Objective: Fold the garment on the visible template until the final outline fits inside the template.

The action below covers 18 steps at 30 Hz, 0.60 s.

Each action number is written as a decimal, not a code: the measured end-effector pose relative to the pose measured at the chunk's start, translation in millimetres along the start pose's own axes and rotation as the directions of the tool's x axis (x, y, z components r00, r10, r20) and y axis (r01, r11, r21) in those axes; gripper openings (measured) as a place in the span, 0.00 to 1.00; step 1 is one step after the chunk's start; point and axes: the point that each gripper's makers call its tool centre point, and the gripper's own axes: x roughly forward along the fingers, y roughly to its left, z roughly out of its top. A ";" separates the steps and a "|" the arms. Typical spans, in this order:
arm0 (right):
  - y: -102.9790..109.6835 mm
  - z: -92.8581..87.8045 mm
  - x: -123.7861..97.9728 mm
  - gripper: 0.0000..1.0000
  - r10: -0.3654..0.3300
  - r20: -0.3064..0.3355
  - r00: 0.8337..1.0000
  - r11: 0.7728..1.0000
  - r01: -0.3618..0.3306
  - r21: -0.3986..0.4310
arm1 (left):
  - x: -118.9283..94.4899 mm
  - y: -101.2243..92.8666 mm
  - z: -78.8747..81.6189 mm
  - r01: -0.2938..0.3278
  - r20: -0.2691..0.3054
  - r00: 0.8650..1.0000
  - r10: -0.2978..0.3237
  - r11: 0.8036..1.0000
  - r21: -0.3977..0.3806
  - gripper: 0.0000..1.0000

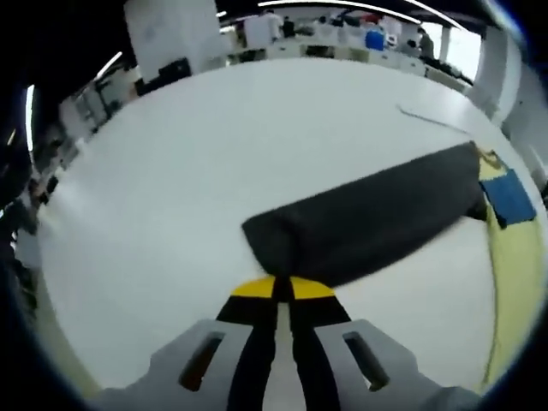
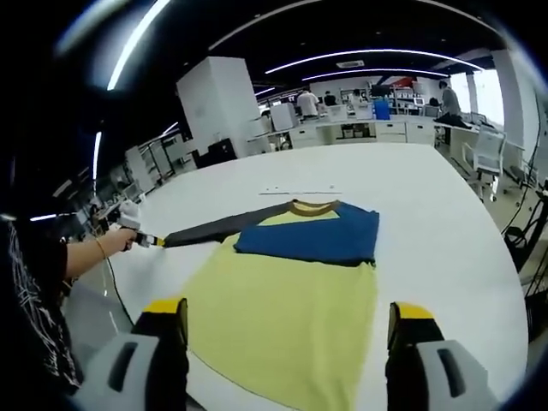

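Table (image 2: 445,257): big, white, smooth and matte, with a rounded edge.

Shirt (image 2: 291,317): lies flat mid-table in the right gripper view. Soft knit with a pale yellow body, a blue chest band (image 2: 312,235) and a tan collar (image 2: 313,206) at the far end. One sleeve is folded in; the other, dark grey sleeve (image 2: 218,228) is pulled out straight to the left. In the left gripper view the same sleeve (image 1: 368,218) is a long dark slab shape, cuff end nearest the camera.

Left gripper (image 1: 282,287): yellow-tipped black jaws pressed together, pinching the cuff. In the right gripper view it sits in a person's hand (image 2: 127,229) at the table's left edge.

Right gripper (image 2: 291,321): jaws wide apart above the near hem, holding nothing.

Template outline: can't tell.
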 end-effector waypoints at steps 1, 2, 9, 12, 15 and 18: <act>0.8 0.4 0.3 0.98 0.001 0.001 1.000 1.000 -0.001 0.000 | 0.5 0.0 0.3 -0.001 0.003 1.000 0.001 1.000 -0.004 0.02; 1.4 0.5 0.5 0.98 0.002 0.000 1.000 1.000 -0.002 0.000 | 1.6 0.0 0.0 0.001 0.002 1.000 -0.001 1.000 -0.011 0.02; 3.7 -2.2 1.6 0.98 0.004 -0.010 1.000 1.000 -0.004 0.001 | 6.2 2.8 -2.0 0.015 0.024 1.000 -0.013 0.996 -0.086 0.04; 2.4 -3.1 1.1 0.98 0.001 -0.011 1.000 1.000 -0.001 0.003 | 4.8 7.6 -2.6 0.011 0.041 0.999 -0.007 0.996 -0.092 0.08; 1.5 -3.5 1.0 0.98 -0.003 -0.012 1.000 1.000 0.003 0.005 | 1.1 7.8 -4.0 0.028 0.064 0.998 -0.019 0.990 -0.141 0.14; 2.0 -3.4 2.3 0.98 0.000 -0.013 1.000 1.000 0.000 0.004 | 1.7 6.1 -9.6 0.033 0.047 0.999 -0.025 0.985 -0.171 0.19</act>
